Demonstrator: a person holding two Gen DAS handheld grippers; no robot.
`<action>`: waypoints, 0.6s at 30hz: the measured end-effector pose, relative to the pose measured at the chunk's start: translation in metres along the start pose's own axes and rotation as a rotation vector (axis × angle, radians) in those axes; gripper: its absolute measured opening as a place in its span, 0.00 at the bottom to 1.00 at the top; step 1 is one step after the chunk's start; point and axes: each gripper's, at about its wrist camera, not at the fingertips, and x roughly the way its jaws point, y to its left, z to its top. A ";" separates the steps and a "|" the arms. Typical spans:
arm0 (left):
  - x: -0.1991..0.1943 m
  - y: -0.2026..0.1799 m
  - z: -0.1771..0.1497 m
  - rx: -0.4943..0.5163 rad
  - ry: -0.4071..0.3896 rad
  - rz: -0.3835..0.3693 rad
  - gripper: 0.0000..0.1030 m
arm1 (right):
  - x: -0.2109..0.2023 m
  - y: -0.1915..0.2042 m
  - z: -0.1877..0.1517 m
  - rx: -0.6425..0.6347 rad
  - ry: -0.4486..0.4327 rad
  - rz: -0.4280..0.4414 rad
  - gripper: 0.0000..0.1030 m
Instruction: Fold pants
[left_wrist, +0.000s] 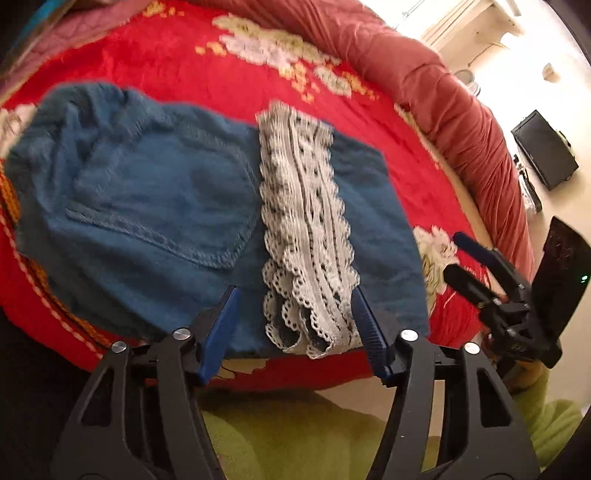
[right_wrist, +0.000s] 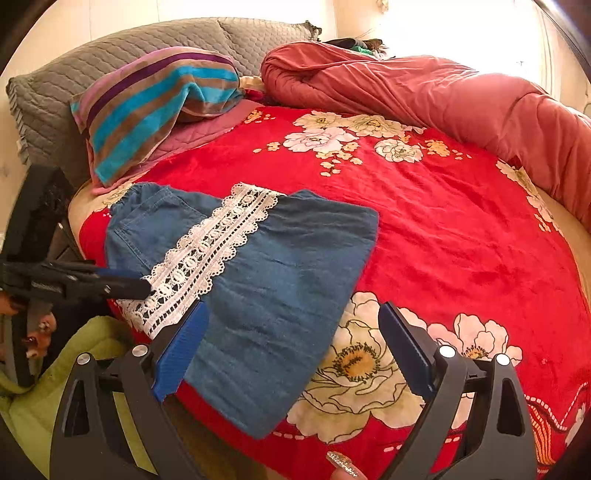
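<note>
The blue denim pants (left_wrist: 155, 192) lie folded on the red floral blanket (left_wrist: 155, 62), with a white lace band (left_wrist: 299, 206) running across them. My left gripper (left_wrist: 293, 295) is at their near edge, open, and the ruffled end of the lace lies between its blue pads without being pinched. From the right wrist view the pants (right_wrist: 280, 266) and lace (right_wrist: 207, 251) lie near the bed's front edge, and the left gripper (right_wrist: 144, 286) reaches in from the left to the lace. My right gripper (right_wrist: 291, 308) hovers wide open over the pants' near right corner, empty; it also shows at the right (left_wrist: 458, 256).
A striped pillow (right_wrist: 155, 107) and a grey quilted headboard (right_wrist: 110, 48) stand at the back left. A rolled pink duvet (right_wrist: 424, 85) lines the far and right side of the bed. Green fabric (left_wrist: 314, 435) lies below the bed edge. A glittery fingernail (right_wrist: 341, 463) shows at the bottom.
</note>
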 end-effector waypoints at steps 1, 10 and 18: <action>0.003 0.000 -0.001 0.000 0.010 -0.012 0.28 | 0.001 -0.001 -0.001 0.006 0.002 0.005 0.90; -0.012 -0.008 -0.009 0.085 -0.023 0.039 0.07 | 0.016 0.027 -0.007 -0.042 0.052 0.099 0.60; -0.002 -0.007 -0.010 0.122 -0.006 0.118 0.10 | 0.038 0.036 -0.020 -0.090 0.140 0.049 0.55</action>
